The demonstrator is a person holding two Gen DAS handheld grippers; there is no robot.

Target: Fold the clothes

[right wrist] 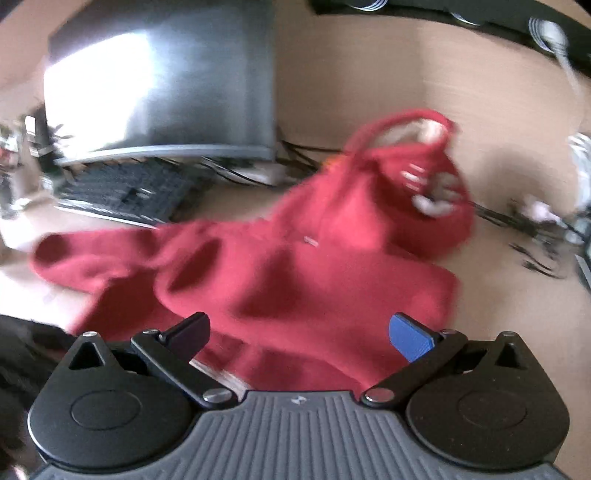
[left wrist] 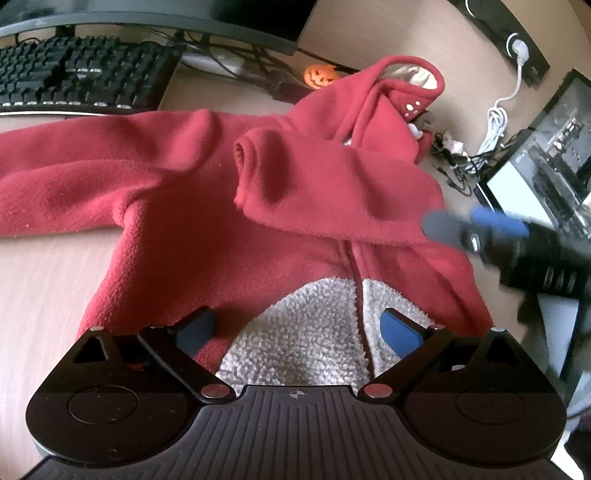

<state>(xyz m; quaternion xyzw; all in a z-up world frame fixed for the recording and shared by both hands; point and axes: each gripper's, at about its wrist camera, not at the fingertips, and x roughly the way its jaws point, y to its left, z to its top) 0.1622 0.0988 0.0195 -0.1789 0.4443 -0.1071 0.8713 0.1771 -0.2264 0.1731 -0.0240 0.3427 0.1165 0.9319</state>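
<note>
A red fleece hooded onesie [left wrist: 177, 192] with a grey fuzzy belly patch [left wrist: 306, 332] lies front up on the wooden desk. Its right sleeve [left wrist: 325, 184] is folded across the chest; the other sleeve [left wrist: 74, 173] stretches left. The hood [left wrist: 399, 88] lies at the far end. My left gripper [left wrist: 299, 328] is open, hovering over the belly patch. My right gripper [right wrist: 299, 332] is open above the garment [right wrist: 295, 280], holding nothing. It also shows blurred in the left wrist view [left wrist: 465, 225], beside the folded sleeve's shoulder.
A black keyboard [left wrist: 74, 74] and a monitor base [left wrist: 147, 18] stand behind the garment. A small orange pumpkin toy [left wrist: 319, 75] sits by the hood. Tangled cables [left wrist: 461, 155] and a computer case [left wrist: 554, 147] are at the right. The right wrist view is motion-blurred.
</note>
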